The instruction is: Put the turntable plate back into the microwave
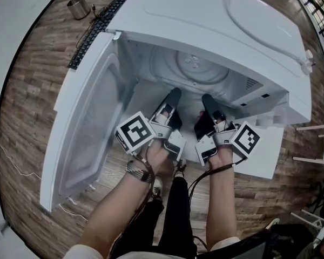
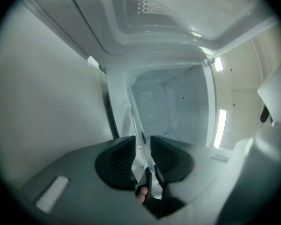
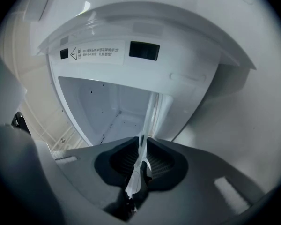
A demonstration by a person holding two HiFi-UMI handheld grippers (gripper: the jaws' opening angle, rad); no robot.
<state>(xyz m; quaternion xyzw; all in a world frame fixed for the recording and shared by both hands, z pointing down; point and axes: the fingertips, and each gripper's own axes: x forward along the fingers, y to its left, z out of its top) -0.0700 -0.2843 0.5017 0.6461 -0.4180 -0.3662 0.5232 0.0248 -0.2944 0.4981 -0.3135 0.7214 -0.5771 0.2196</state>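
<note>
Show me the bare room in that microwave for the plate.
The cavity floor lies bare between the side walls and back wall. The mouth is crowded: left gripper and right gripper sit side by side there, the plate between their jaws. A hand could probably pass between left gripper and door.

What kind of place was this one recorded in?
Probably an office or lab-type room rather than a fitted kitchen. A white microwave stands with its door open above wood-plank flooring, with a computer keyboard and a metal cup nearby.
</note>
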